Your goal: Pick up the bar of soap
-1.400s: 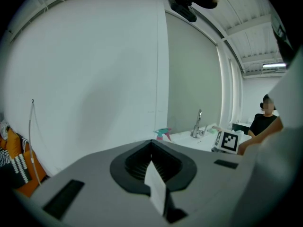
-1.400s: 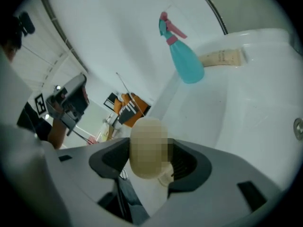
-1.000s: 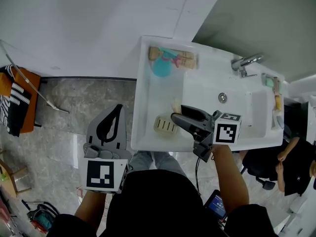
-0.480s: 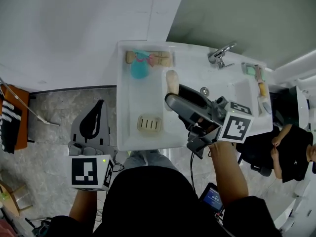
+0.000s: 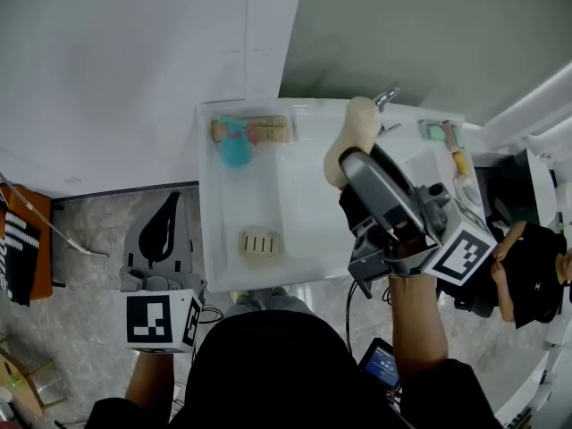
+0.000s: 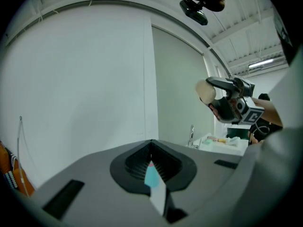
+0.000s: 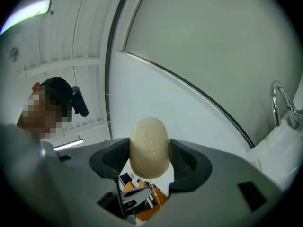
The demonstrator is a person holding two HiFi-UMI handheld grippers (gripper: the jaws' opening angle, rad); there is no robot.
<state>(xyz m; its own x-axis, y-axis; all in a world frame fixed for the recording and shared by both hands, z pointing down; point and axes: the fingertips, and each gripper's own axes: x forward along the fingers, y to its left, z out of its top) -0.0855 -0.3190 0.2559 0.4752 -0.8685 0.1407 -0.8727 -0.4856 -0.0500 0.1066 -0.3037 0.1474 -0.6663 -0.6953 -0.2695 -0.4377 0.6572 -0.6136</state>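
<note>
The pale cream oval bar of soap [image 7: 149, 148] is clamped between the jaws of my right gripper [image 7: 149, 159], which is tilted upward toward the wall and ceiling. In the head view the soap [image 5: 354, 138] is held high over the white sink [image 5: 304, 206], close to the faucet [image 5: 386, 99], with the right gripper [image 5: 350, 161] just behind it. The ribbed soap dish [image 5: 261, 243] stands empty at the sink's front left. My left gripper [image 5: 162, 232] is shut with nothing in it, left of the sink over the floor. From the left gripper view [image 6: 151, 163], the soap [image 6: 205, 91] shows lifted at the right.
A teal item and a wooden brush [image 5: 252, 132] lie at the sink's back left corner. Small toiletries [image 5: 447, 141] sit on the ledge at the right. A person in black [image 5: 527, 275] sits at the far right. Grey marble floor [image 5: 98, 231] lies to the left.
My right gripper has risen from beside the soap dish up and toward the faucet, carrying the soap and tilting upward. The left gripper has stayed low at the left.
</note>
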